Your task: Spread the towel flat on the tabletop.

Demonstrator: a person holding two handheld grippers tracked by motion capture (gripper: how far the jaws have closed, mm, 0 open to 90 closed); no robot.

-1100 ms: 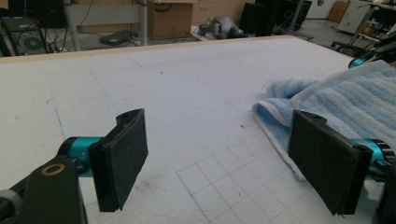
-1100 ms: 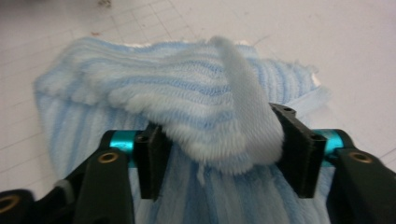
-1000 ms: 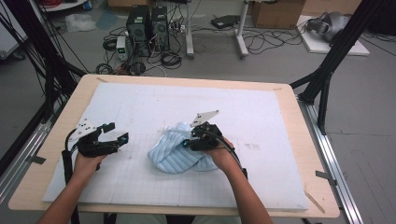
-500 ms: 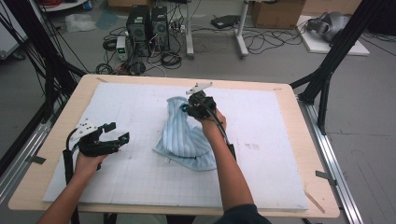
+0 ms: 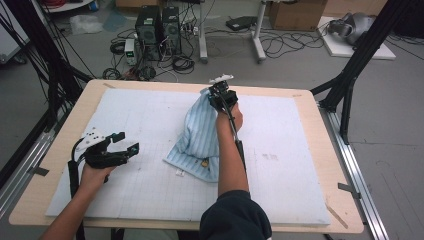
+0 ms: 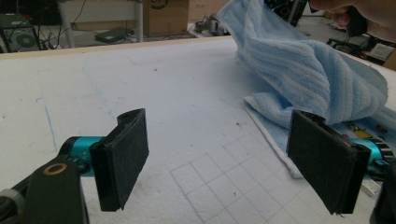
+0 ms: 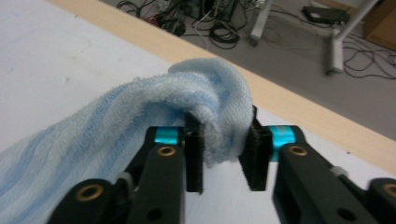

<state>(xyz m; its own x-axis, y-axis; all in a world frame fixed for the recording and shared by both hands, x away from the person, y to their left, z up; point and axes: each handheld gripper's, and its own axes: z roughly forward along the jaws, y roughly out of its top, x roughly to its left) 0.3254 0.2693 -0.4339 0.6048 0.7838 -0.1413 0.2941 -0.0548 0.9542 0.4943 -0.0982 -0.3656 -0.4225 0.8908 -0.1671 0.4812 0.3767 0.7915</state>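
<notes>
A light blue striped towel point(image 5: 200, 135) lies on the white foam mat point(image 5: 295, 160), one end lifted toward the far edge. My right gripper point(image 5: 220, 95) is shut on that raised end. In the right gripper view a bunched fold of the towel point(image 7: 140, 116) is pinched between the pads of the right gripper point(image 7: 222, 154), whose jaws have just been opening a little with the cloth still between them. My left gripper point(image 5: 127, 145) rests open at the mat's left, nothing between its jaws. In the left gripper view, the left gripper point(image 6: 219, 163) points at the towel point(image 6: 303, 74), which hangs beyond it.
The mat covers a wooden table point(image 5: 327, 135) with black frame posts point(image 5: 350, 75) at its corners. Computers and cables point(image 5: 160, 30) sit on the floor beyond the far edge. Bare mat stretches to the right of the towel.
My right gripper has carried the towel's end away from the person toward the far edge and upward, stretching the crumpled towel into a long drape. The left gripper has stayed put.
</notes>
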